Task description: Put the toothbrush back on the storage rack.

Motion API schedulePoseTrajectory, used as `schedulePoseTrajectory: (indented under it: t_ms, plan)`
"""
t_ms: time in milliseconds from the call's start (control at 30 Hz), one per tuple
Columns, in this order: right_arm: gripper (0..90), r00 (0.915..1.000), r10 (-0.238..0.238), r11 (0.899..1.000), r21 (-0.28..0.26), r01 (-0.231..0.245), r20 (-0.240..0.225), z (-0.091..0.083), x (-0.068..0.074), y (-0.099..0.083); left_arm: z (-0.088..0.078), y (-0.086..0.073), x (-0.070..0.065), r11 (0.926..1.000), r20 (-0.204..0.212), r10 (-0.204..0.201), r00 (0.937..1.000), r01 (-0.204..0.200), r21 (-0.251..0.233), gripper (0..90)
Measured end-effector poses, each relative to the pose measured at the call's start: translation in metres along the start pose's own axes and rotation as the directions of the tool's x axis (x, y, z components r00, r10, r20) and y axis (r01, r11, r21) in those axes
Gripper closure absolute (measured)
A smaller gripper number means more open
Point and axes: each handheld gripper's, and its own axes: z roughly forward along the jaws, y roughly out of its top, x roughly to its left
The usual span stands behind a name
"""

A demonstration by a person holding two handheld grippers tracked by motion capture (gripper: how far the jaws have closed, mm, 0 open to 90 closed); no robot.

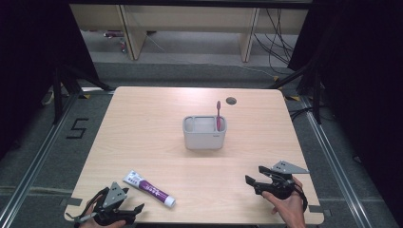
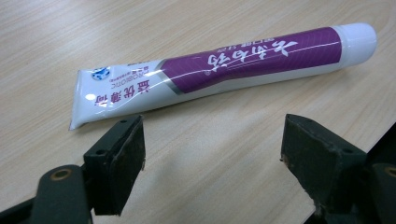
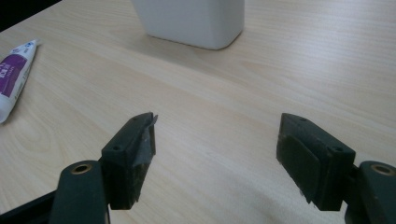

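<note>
A white and purple toothpaste tube lies flat near the table's front left; in the left gripper view the tube lies crosswise just beyond the jaws. My left gripper is open with nothing between its jaws, close to the tube without touching it. A grey-white holder stands mid-table with a pink toothbrush upright in its right compartment. My right gripper rests low at the front right, open and empty, pointing toward the holder. The tube lies at that view's left edge.
The wooden table has a round cable hole behind the holder. Its front edge runs just under both hands. Dark curtains flank the table, and a taped "5" marks the floor at left.
</note>
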Motion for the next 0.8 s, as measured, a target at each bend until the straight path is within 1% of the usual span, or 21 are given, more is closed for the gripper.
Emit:
schedulePoseTrajectory:
  t_ms: [33, 67, 100, 167, 200, 233, 267, 300, 333, 367, 400, 433, 467, 500, 567, 600, 633, 667, 733, 767, 800]
  plan:
    - [28.8, 0.9999, -0.012, 1.000, -0.002, 0.012, 0.008, -0.002, -0.002, -0.001, 0.000, 0.000, 0.000, 1.0000, 0.002, -0.009, 1.0000, 0.009, 0.003, 21.6]
    - [28.8, 1.0000, 0.009, 1.000, -0.002, -0.009, 0.001, -0.003, -0.001, -0.003, 0.001, 0.000, 0.001, 0.9999, -0.001, 0.006, 1.0000, -0.006, -0.012, 21.6]
    - [28.8, 1.0000, 0.004, 1.000, -0.003, -0.004, -0.002, -0.004, -0.002, -0.004, 0.000, 0.000, 0.000, 0.9999, 0.006, -0.011, 0.9999, 0.011, -0.005, 21.6]
    - [28.8, 0.9999, 0.004, 1.000, -0.007, -0.004, 0.009, -0.007, -0.003, -0.006, 0.000, 0.000, -0.001, 0.9998, 0.003, -0.021, 0.9998, 0.021, -0.003, 21.6]
    - [28.8, 0.9986, 0.052, 0.999, 0.003, -0.052, -0.002, -0.010, 0.000, -0.008, 0.001, 0.000, -0.002, 0.9995, 0.004, -0.030, 0.9995, 0.030, -0.010, 21.7]
    - [28.8, 0.9998, 0.006, 1.000, -0.004, -0.006, 0.017, -0.011, -0.003, -0.009, 0.001, 0.000, -0.002, 0.9995, 0.004, -0.030, 0.9996, 0.030, -0.010, 21.7]
    - [28.7, 0.9997, -0.005, 1.000, -0.007, 0.005, 0.026, -0.013, -0.003, -0.010, 0.001, 0.000, -0.002, 0.9995, 0.002, -0.029, 0.9996, 0.029, -0.011, 21.7]
    - [28.5, 0.9998, 0.001, 1.000, -0.002, -0.001, 0.019, -0.014, -0.003, -0.011, 0.001, 0.000, -0.002, 0.9995, 0.004, -0.029, 0.9996, 0.029, -0.009, 21.7]
    - [28.2, 0.9995, 0.030, 1.000, 0.000, -0.030, 0.013, -0.016, -0.001, -0.013, 0.001, 0.000, -0.002, 0.9994, 0.004, -0.032, 0.9995, 0.032, -0.009, 21.7]
    - [28.1, 0.9998, 0.016, 1.000, 0.003, -0.016, 0.013, -0.017, -0.002, -0.014, 0.001, 0.000, -0.002, 0.9993, 0.004, -0.037, 0.9993, 0.037, -0.009, 21.7]
    - [28.1, 0.9993, 0.035, 0.999, 0.020, -0.036, 0.014, -0.019, 0.000, -0.016, 0.001, 0.000, -0.001, 0.9993, 0.004, -0.036, 0.9994, 0.036, -0.010, 21.7]
    - [28.0, 0.9995, 0.031, 0.999, 0.022, -0.031, 0.011, -0.019, -0.001, -0.018, 0.001, 0.000, -0.001, 0.9994, 0.009, -0.034, 0.9994, 0.034, -0.006, 21.8]
    - [27.7, 0.9994, 0.032, 0.999, 0.012, -0.032, 0.011, -0.019, 0.000, -0.020, 0.001, 0.000, -0.001, 0.9993, 0.007, -0.036, 0.9993, 0.036, -0.006, 21.8]
    - [27.4, 0.9989, 0.047, 0.998, 0.033, -0.047, 0.003, -0.020, 0.001, -0.022, 0.001, 0.000, -0.001, 0.9993, 0.005, -0.035, 0.9994, 0.035, -0.008, 21.9]
    - [27.4, 0.9998, 0.001, 0.999, 0.037, -0.002, 0.018, -0.022, 0.000, -0.024, 0.001, 0.000, -0.001, 0.9993, 0.008, -0.036, 0.9993, 0.036, -0.008, 21.8]
    - [27.2, 0.9996, 0.023, 0.999, 0.023, -0.024, 0.016, -0.022, 0.002, -0.026, 0.001, 0.000, -0.002, 0.9993, 0.009, -0.036, 0.9993, 0.036, -0.006, 21.8]
    - [26.9, 0.9997, 0.021, 0.999, 0.035, -0.021, 0.015, -0.022, 0.002, -0.028, 0.001, 0.000, -0.002, 0.9995, 0.008, -0.031, 0.9995, 0.031, -0.007, 21.8]
    - [26.9, 0.9998, -0.005, 0.999, 0.046, 0.004, 0.017, -0.024, 0.001, -0.029, 0.001, 0.000, -0.002, 0.9994, 0.008, -0.032, 0.9994, 0.032, -0.008, 21.8]
    - [26.2, 0.9999, -0.009, 0.998, 0.064, 0.008, 0.010, -0.024, 0.002, -0.033, 0.001, 0.000, -0.002, 0.9994, 0.007, -0.035, 0.9994, 0.035, -0.009, 21.8]
    - [25.8, 1.0000, 0.007, 0.997, 0.082, -0.007, 0.005, -0.024, 0.004, -0.034, 0.001, 0.000, -0.002, 0.9993, 0.009, -0.036, 0.9993, 0.036, -0.007, 21.8]
    - [25.7, 1.0000, -0.005, 0.997, 0.079, 0.005, 0.004, -0.023, 0.004, -0.037, 0.001, 0.000, -0.002, 0.9993, 0.010, -0.036, 0.9993, 0.036, -0.006, 21.8]
